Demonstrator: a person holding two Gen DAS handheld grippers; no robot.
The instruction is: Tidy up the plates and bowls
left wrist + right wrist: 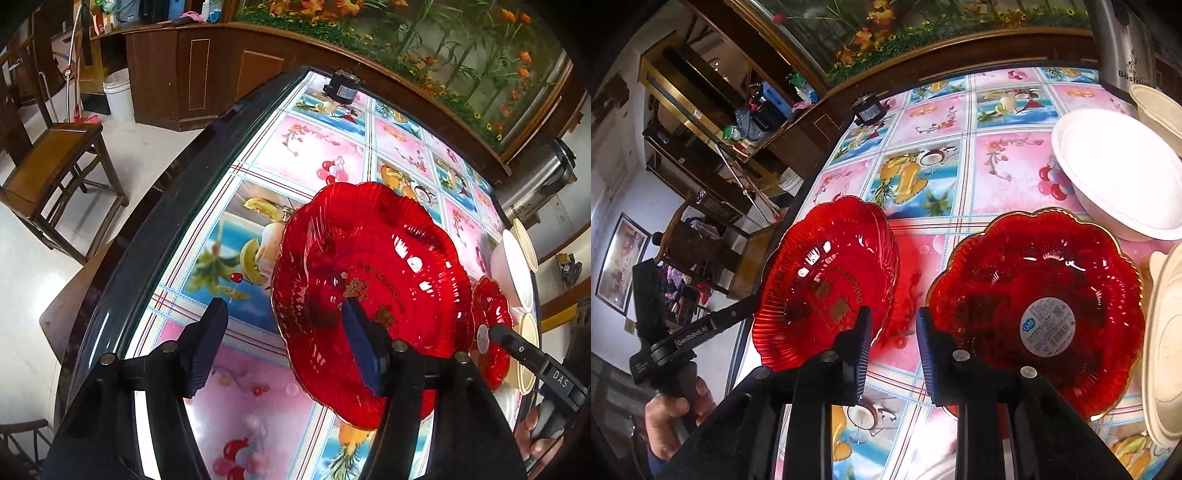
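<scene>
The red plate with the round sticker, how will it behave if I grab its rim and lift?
The red plate with the sticker looks like thin see-through plastic, so it is probably light and stiff. Its glossy ribbed surface may slip between the pads. The scalloped rim gives an uneven hold, so it may tilt when lifted by one edge.

Red plates [369, 266] [1038, 291]: translucent, glass-like or plastic, glossy, ribbed scalloped rims with a thin gold edge; second one carries a round paper label [1048, 324]. Tablecloth [295, 155]: glossy printed vinyl look, smooth, strong glare. White bowl [1115, 177]: smooth, satin. Cream bowls [1167, 332]: matt, plastic-looking. Left gripper [284, 343] and right gripper [892, 350]: matt black plastic, finely ribbed dark-blue pads, small metal screws. Chair [55, 162] and counter [207, 70]: brown varnished wood. Urn [554, 173]: brushed metal.
</scene>
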